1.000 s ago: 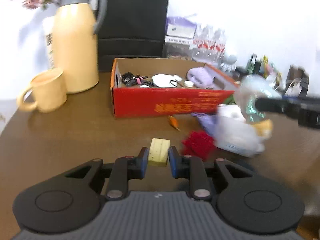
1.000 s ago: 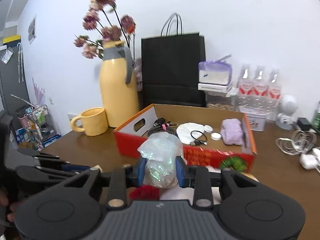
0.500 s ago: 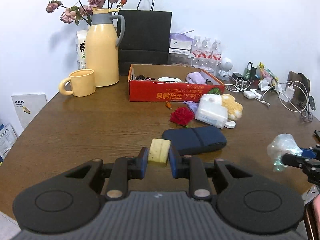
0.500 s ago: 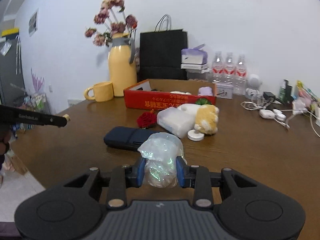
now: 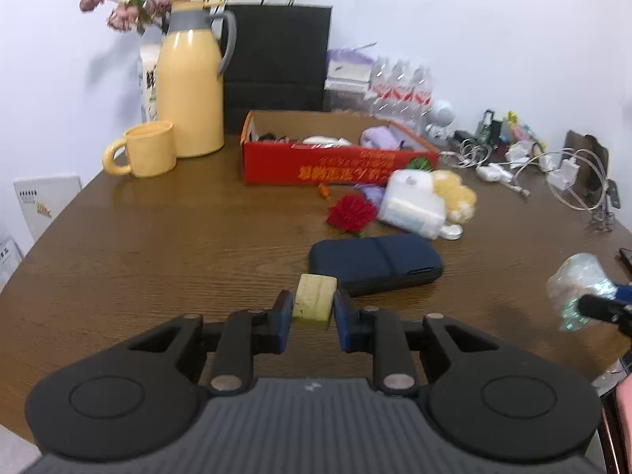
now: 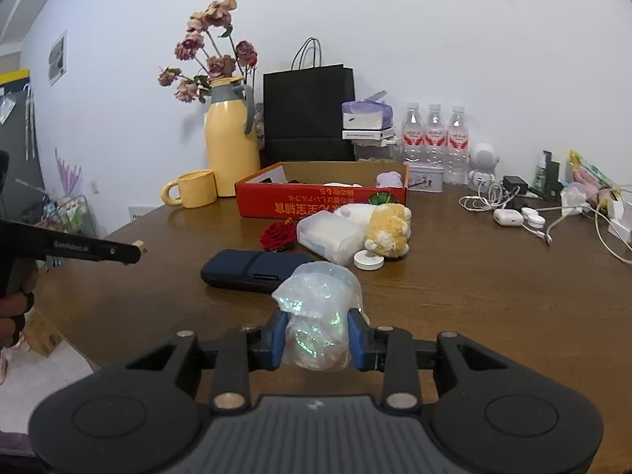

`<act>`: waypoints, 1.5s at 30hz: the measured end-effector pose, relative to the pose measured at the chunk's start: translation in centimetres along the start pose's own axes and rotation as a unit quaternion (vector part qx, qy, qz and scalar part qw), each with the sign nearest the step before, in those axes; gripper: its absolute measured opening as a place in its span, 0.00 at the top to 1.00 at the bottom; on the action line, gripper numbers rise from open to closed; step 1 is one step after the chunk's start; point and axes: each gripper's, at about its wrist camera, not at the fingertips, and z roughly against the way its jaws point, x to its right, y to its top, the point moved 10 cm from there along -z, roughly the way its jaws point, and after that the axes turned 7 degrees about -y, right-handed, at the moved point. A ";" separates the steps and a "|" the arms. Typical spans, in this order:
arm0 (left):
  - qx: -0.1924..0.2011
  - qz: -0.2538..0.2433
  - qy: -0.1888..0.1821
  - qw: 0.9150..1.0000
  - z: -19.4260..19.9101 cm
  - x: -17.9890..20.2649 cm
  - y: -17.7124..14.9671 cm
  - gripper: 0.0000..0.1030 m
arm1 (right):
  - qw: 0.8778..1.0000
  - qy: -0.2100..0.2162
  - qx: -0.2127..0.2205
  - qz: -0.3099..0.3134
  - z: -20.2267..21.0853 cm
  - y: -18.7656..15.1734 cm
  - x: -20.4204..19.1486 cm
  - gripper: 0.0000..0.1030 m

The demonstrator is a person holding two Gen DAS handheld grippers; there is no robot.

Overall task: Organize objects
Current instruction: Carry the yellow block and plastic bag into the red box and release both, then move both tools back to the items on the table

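Observation:
My left gripper [image 5: 314, 308] is shut on a small pale-yellow block [image 5: 315, 296], held above the near part of the brown table [image 5: 158, 245]. My right gripper [image 6: 318, 335] is shut on a crumpled clear glittery bag [image 6: 318, 308]; in the left wrist view the same bag [image 5: 578, 290] shows at the right edge. A red cardboard box [image 5: 335, 158] with cables, white items and a purple cloth stands far across the table. In front of it lie a red flower [image 5: 349, 213], a clear plastic box [image 5: 412, 205], a yellow plush toy [image 5: 456, 195] and a dark blue case [image 5: 373, 262].
A yellow jug [image 5: 191, 83] with dried flowers and a yellow mug [image 5: 148, 150] stand at the back left, a black paper bag [image 5: 276, 55] behind the box. Water bottles [image 6: 434, 134], chargers and cables [image 6: 513, 213] crowd the right side. A small white disc [image 6: 368, 259] lies by the plush toy.
Both grippers have pulled back from the red box toward the near table edge, each keeping its object. Over the last half second they have hardly moved.

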 end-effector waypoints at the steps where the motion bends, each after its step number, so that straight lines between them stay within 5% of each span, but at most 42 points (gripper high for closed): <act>1: -0.002 0.000 0.000 1.000 -0.5 -0.2 0.3 0.77 | 1.000 -0.002 0.001 0.009 -0.4 0.2 0.2 0.70; 5: 0.011 -0.018 -0.016 1.000 -2.5 -1.1 4.6 0.77 | 1.000 -0.003 0.016 0.011 -2.5 4.1 2.3 0.70; 12: 0.032 -0.065 -0.002 0.997 -10.6 -3.7 17.7 0.77 | 0.997 0.023 0.063 0.030 -10.9 18.1 4.1 0.70; 18: -0.071 -0.035 -0.002 0.997 -23.0 -6.2 22.0 0.78 | 0.997 0.072 -0.038 -0.016 -26.8 24.4 1.8 0.70; 22: -0.123 -0.036 0.041 0.991 -28.3 -7.8 21.3 0.78 | 0.988 0.081 -0.133 -0.010 -37.2 23.0 -1.9 0.70; 26: -0.135 -0.034 0.028 0.990 -28.9 -8.4 20.4 0.67 | 0.978 0.089 -0.187 -0.005 -42.3 20.2 -5.2 0.59; 32: -0.091 -0.033 0.020 0.995 -24.3 -8.5 22.0 0.53 | 0.982 0.109 -0.150 -0.034 -40.1 22.1 -5.2 0.30; 38: -0.025 -0.054 0.025 0.998 -16.6 -6.6 22.3 0.28 | 0.995 0.057 -0.075 -0.037 -32.4 25.8 -1.4 0.26; 41: 0.029 -0.080 0.027 0.996 -11.2 -5.1 19.8 0.20 | 0.998 0.033 -0.041 -0.030 -26.9 24.2 0.2 0.17; 45: 0.052 -0.055 0.023 0.997 -5.6 -3.7 13.9 0.10 | 1.000 0.008 -0.001 -0.012 -18.6 18.6 1.2 0.16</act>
